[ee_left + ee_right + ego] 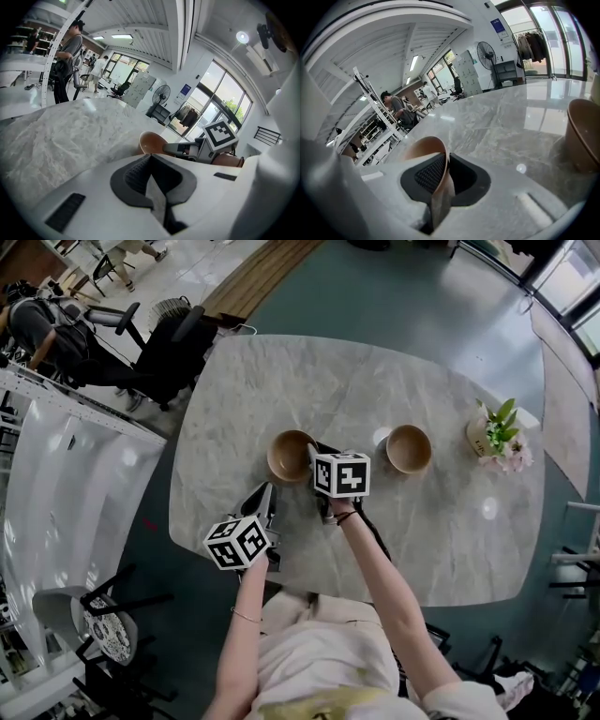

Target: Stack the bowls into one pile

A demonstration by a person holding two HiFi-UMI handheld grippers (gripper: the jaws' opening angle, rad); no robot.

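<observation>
One bowl (287, 457) has its rim pinched in our right tongs (313, 454); the second bowl (409, 448) sits well off to their right on the bench (375, 381) (nothing touching it). Our left tongs (268, 495) are closed, empty, just left of them.

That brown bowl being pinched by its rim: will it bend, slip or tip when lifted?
Probably stiff: the thin rim of the bowl looks unbent in the grip of the right gripper. Likely light, given that thin wall. Gripped on one side only, it may tilt or slip; its surface looks smooth.
</observation>
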